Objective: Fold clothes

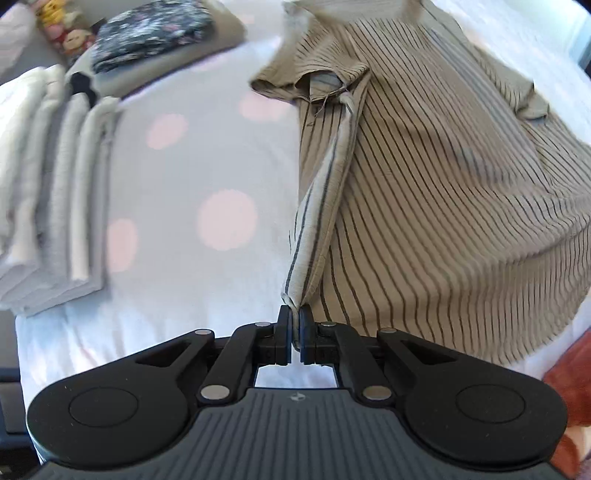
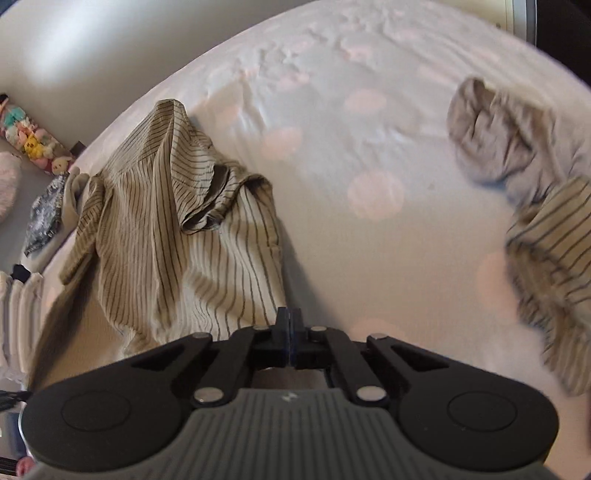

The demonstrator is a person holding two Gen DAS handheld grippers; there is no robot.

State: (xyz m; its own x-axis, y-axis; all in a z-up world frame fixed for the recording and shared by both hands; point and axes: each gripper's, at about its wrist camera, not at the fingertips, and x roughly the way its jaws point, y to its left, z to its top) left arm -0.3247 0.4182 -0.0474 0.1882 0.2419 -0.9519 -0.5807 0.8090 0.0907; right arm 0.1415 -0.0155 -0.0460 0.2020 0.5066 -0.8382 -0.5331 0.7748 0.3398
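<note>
Left wrist view: the left gripper [image 1: 295, 314] pinches the hem corner of a tan striped shirt [image 1: 424, 177], its 2 fingers pressed together on a rolled edge of cloth that runs from the tips toward 12 o'clock. That shirt spreads over the bed [image 1: 192, 177] from 12 to 3 o'clock, part of it lifted off the white sheet with pale pink dots. At 9 o'clock sits a stack of folded pale clothes [image 1: 55, 177]. At 11 o'clock lies a folded dark floral garment [image 1: 151, 33] on a beige one, with small plush toys [image 1: 62, 26] beyond it at the frame's edge.

Right wrist view: the right gripper [image 2: 290, 317] has its fingers closed tight at the lower edge of the striped shirt [image 2: 177, 229]; whether cloth sits between them I cannot tell, as the hem passes just behind the tips. Here the shirt lies from 9 to 11 o'clock, collar bunched near its middle. At 2 o'clock rests a crumpled grey garment [image 2: 498, 144], and just below it at 3 o'clock a second striped piece [image 2: 554, 266], blurred.
</note>
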